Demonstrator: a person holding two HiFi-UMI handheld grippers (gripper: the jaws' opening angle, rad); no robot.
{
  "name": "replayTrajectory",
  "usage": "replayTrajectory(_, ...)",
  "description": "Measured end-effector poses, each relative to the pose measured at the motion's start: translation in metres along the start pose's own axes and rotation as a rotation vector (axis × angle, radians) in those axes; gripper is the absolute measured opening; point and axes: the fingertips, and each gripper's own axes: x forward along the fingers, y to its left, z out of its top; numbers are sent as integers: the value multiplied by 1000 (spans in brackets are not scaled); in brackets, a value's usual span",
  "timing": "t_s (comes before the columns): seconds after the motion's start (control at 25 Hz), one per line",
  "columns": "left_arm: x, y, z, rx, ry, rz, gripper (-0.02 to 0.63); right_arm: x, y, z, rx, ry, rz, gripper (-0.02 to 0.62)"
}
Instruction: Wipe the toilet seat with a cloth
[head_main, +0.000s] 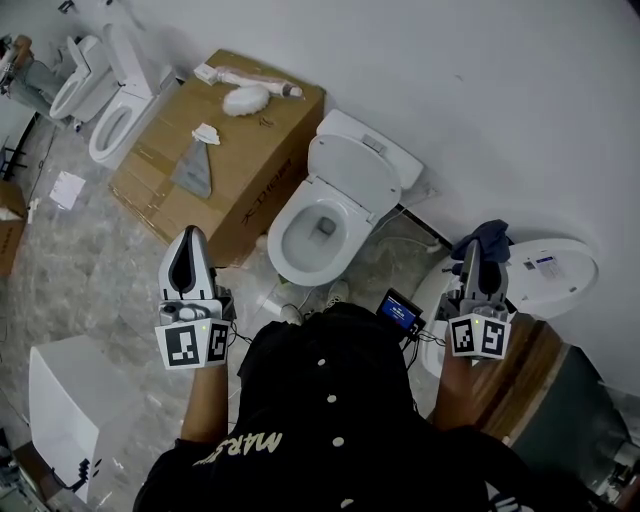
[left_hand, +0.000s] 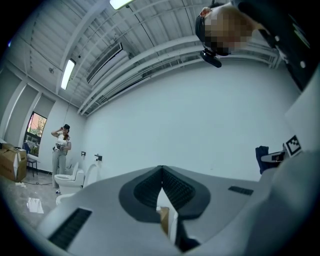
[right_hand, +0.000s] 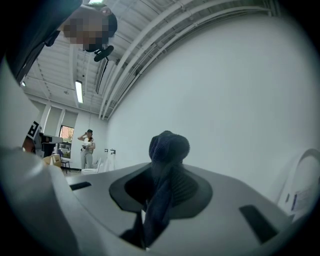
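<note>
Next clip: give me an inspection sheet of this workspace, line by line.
Surface: grey tiled floor, a paper scrap lying on it.
Job's things: toilet, lid raised; dark blue cloth, not yet on the toilet.
Clutter: cardboard box with white parts on top; white box.
Grippers: left gripper shut, empty; right gripper shut on the cloth.
Cables: dark cable on the floor behind the toilet.
Surroundings: white wall; more toilets along it; a person standing far off.

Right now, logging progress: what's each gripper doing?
Left gripper: shut, empty.
Right gripper: shut on the dark blue cloth.
</note>
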Motion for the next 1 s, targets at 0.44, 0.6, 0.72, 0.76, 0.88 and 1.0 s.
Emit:
replayTrajectory(0.44, -2, 7, 4, 9, 0, 32, 11, 30, 33, -2, -8, 8, 88, 84)
replayTrajectory(0.6, -1, 12, 10, 13, -12, 40, 11, 42, 45, -3, -19, 17, 117, 83)
replayTrajectory(0.72, -1, 14, 13, 21, -14, 42, 11, 48, 51, -4, -13, 19, 127, 83)
replayTrajectory(0.76, -1, 15, 13, 23, -16, 46, 11, 50, 53, -4, -14, 18, 133, 83)
replayTrajectory(0.88, -2, 22, 14, 20, -21, 61, 11, 55, 59, -4, -23, 18, 151, 83)
replayTrajectory(1.0, -3, 27, 14, 21, -15, 66, 11, 60, 65, -2, -44, 18, 163, 83)
